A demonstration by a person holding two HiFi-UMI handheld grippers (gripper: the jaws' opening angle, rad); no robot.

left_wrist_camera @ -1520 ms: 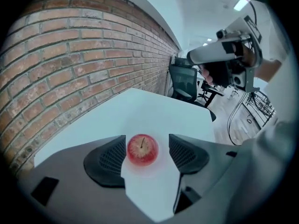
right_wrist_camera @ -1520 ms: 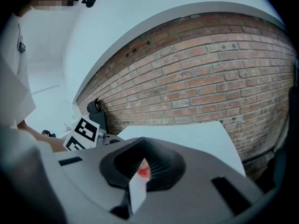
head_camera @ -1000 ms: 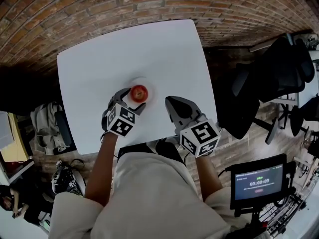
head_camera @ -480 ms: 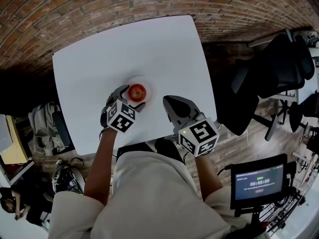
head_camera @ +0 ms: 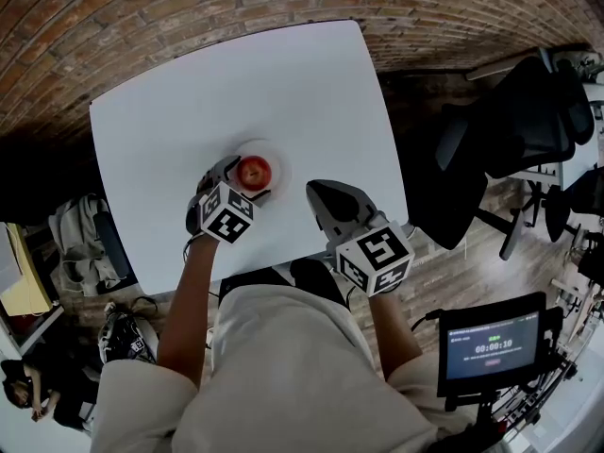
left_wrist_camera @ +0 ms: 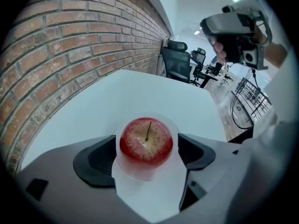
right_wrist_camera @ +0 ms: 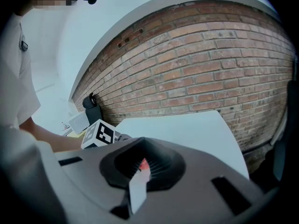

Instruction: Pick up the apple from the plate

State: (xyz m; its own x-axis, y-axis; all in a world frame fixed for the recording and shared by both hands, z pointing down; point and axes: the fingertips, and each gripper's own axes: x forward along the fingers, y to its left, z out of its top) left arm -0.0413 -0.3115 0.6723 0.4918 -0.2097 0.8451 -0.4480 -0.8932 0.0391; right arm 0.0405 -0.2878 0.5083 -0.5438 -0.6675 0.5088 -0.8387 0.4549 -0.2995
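A red apple (head_camera: 253,172) (left_wrist_camera: 146,140) with its stem up sits on a small white plate (head_camera: 276,159) (left_wrist_camera: 145,175) on the white table (head_camera: 283,83). My left gripper (head_camera: 243,179) (left_wrist_camera: 146,149) points steeply down over the plate. Its jaws are opening and stand on either side of the apple, with a thin gap on each side. My right gripper (head_camera: 323,196) (right_wrist_camera: 138,174) hovers over the table's near edge, to the right of the plate, jaws together with nothing in them.
A brick wall (head_camera: 189,8) runs behind the table. Black office chairs (head_camera: 510,149) stand to the right. A small screen on a stand (head_camera: 489,345) is at lower right. Bags (head_camera: 80,234) lie on the floor at left.
My left gripper has sunk lower around the apple and its jaws have spread wider. The right gripper has stayed where it was.
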